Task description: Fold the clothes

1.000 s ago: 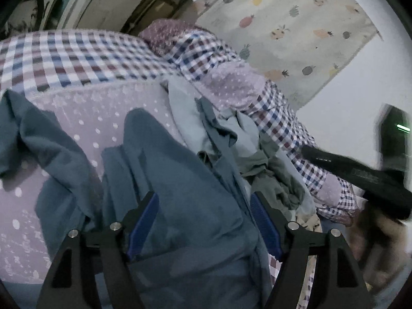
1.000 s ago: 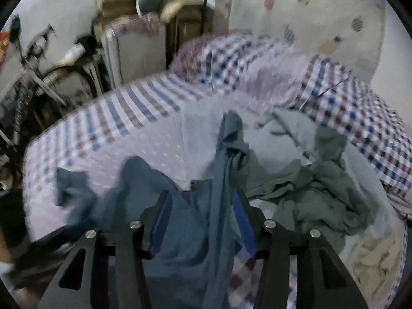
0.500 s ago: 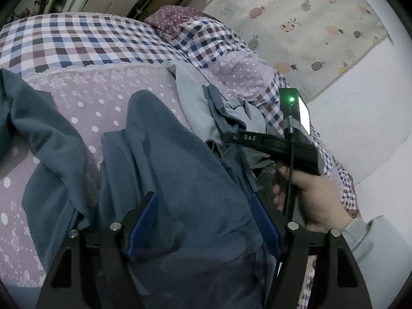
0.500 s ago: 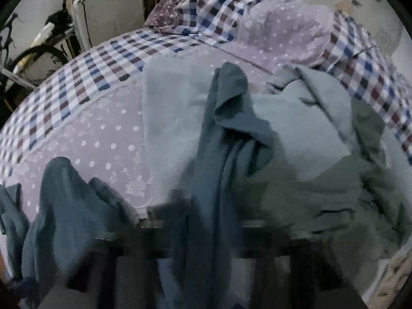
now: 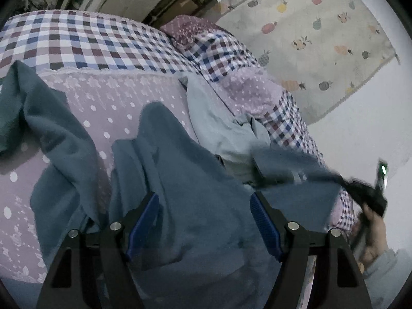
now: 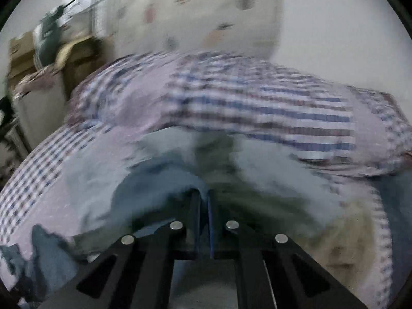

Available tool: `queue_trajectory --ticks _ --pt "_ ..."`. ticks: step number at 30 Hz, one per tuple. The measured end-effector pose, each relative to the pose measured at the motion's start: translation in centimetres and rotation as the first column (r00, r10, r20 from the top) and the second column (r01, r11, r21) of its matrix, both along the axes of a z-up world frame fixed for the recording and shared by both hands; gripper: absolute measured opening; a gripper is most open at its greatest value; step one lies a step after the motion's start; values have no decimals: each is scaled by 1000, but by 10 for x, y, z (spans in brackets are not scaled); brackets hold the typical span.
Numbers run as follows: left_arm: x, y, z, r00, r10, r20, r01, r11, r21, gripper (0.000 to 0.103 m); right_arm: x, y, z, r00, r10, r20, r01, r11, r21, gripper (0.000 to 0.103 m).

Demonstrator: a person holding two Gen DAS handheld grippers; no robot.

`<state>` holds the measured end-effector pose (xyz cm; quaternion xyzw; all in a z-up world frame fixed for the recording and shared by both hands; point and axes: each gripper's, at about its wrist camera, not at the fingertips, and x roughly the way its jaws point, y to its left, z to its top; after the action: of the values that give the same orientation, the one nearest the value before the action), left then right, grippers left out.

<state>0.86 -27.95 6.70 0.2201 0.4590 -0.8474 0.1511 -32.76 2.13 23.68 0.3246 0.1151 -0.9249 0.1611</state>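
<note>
At the near edge of the bed (image 5: pixel 108 49), the right gripper (image 6: pixel 203 206) has now clamped its jaws on the blue garment (image 5: pixel 195 206) and pulls it rightward; the left gripper (image 5: pixel 204 216) stays apart over it, so spreading has begun

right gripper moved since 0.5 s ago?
Yes. In the left wrist view the right gripper has swung from the clothes pile toward the right, past the checked quilt edge; its jaws now look shut.

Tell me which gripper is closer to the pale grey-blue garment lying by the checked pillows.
Right. The right gripper reaches over the pale grey-blue garment; the left gripper sits farther back over the dark teal garment.
</note>
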Motion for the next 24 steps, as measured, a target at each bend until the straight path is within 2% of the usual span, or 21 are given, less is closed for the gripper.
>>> queue_trajectory --ticks 3,6,9,12,16,18,21,22,23,24 --pt "2 -2 3 1000 16 -18 -16 1000 -15 77 -3 75 13 991 -132 -35 132 991 -11 3" --pt "1 0 5 1000 13 -29 -14 999 -34 77 -3 149 18 968 -250 -32 249 968 -38 3" --pt "-3 5 8 999 0 -33 -2 998 -55 77 0 212 16 938 -346 -34 344 937 -56 2" --pt "-6 11 10 1000 -10 -26 8 996 -87 77 7 279 0 888 -460 -15 458 887 -58 2" --pt "-11 14 8 1000 -23 5 23 994 -109 77 25 352 -41 826 -561 48 562 827 5 3" --pt "-13 12 6 999 -24 23 26 994 -108 77 34 381 -78 794 -594 129 591 804 62 3" --pt "-13 9 4 999 -29 40 33 993 -112 77 50 408 -138 750 -591 297 578 804 142 5" --pt "-13 9 4 999 -32 43 37 992 -117 77 55 411 -154 738 -586 333 562 808 177 11" --pt "-13 8 4 998 -37 47 43 991 -124 77 61 412 -164 732 -587 346 549 809 211 23" --pt "-14 8 4 998 -39 56 47 990 -134 77 67 412 -172 728 -587 353 535 809 242 26"
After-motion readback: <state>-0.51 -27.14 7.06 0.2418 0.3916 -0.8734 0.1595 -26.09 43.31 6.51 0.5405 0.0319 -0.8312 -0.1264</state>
